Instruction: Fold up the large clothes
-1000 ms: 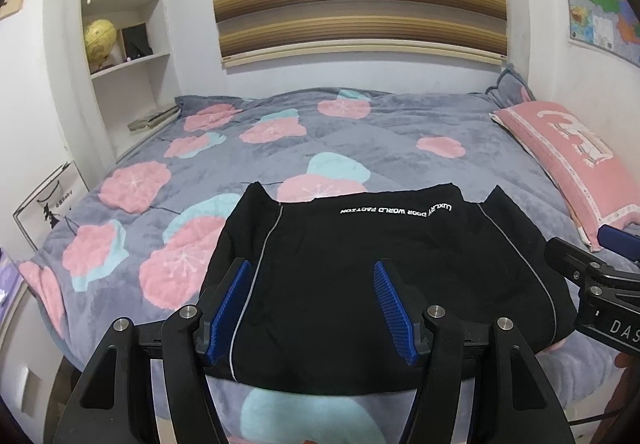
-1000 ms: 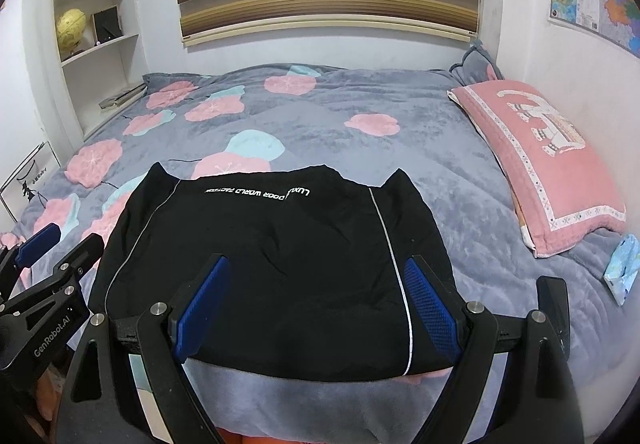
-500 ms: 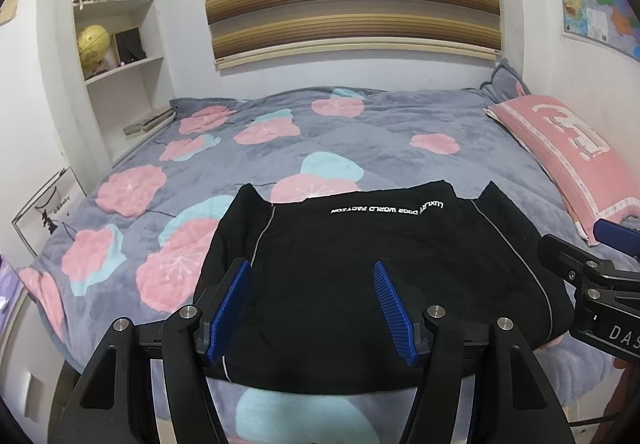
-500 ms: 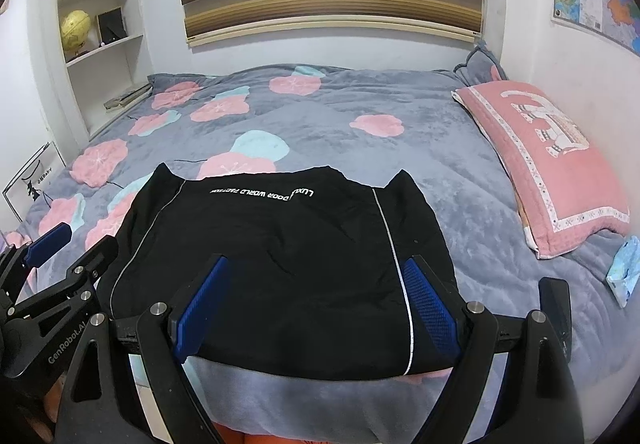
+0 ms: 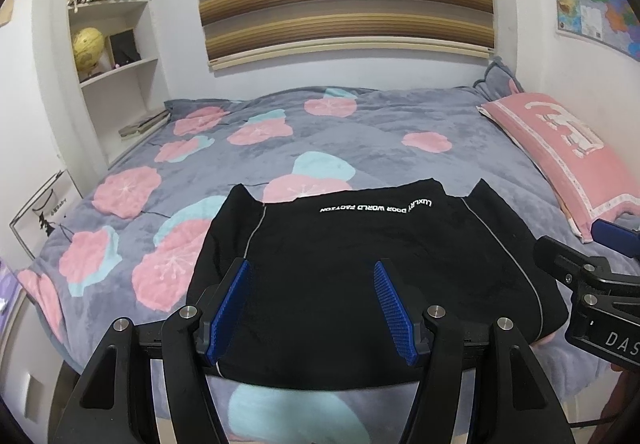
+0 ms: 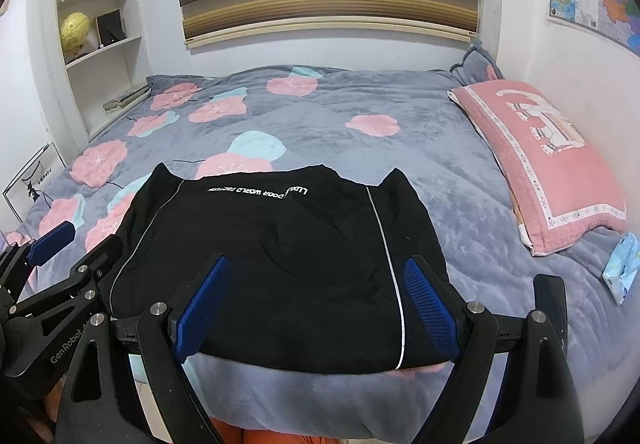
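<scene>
While both grippers hover apart over the near edge of the bed, the views read as follows.

Left wrist view
- Left gripper (image 5: 312, 308): jaws spread wide, blue pads bare, nothing between them; it hangs above the garment without touching it.
- Black garment (image 5: 360, 260): folded into a broad flat block on the near part of the bed, white lettering along its far edge, a thin pale stripe down each side.
- Bedspread (image 5: 360, 140): grey with pink and teal blossoms.
- Right gripper (image 5: 596, 284): at the right edge, beside the garment's right side.
- Pink pillow (image 5: 560, 148): far right, well apart from the garment.

Right wrist view
- Right gripper (image 6: 316, 308): jaws wider still, empty, above the garment's (image 6: 280, 244) near right part.
- Left gripper (image 6: 64, 264): at the left edge, beside the garment's left side.
- Bookshelf (image 6: 100, 16): far left, with a yellow globe (image 6: 74, 30).
- Pillow (image 6: 548, 156): right, clear of the garment.
</scene>
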`<state>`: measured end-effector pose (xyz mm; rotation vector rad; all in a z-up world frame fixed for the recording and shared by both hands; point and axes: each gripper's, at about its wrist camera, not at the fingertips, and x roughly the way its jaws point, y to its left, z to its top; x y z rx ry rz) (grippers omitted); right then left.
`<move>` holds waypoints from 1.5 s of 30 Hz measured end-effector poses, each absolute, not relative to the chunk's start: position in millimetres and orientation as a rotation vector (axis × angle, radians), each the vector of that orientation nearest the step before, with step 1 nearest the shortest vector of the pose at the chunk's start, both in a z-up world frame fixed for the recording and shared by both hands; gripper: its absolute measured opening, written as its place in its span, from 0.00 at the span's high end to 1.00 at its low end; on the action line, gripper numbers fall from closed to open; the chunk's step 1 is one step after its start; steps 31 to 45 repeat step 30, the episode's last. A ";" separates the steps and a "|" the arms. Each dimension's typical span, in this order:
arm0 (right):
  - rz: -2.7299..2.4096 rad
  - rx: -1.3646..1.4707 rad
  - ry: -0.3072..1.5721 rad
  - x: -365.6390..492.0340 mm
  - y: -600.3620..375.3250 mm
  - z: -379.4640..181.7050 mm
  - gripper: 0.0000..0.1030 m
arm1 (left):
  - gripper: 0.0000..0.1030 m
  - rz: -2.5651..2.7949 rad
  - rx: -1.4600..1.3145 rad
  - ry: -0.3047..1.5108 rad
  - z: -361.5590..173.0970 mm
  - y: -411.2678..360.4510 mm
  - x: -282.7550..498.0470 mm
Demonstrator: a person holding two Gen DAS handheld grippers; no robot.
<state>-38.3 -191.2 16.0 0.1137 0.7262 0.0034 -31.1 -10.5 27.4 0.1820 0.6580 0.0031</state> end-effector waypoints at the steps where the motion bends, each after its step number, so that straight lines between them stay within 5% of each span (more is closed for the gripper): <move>1: 0.003 0.114 0.727 -39.2 -191.7 16.2 0.12 | 0.37 0.002 0.182 0.659 27.3 -10.9 -31.5; 45: -0.009 0.143 0.742 -45.0 -197.6 9.6 0.12 | 0.37 -0.076 0.133 0.651 27.6 -4.8 -36.8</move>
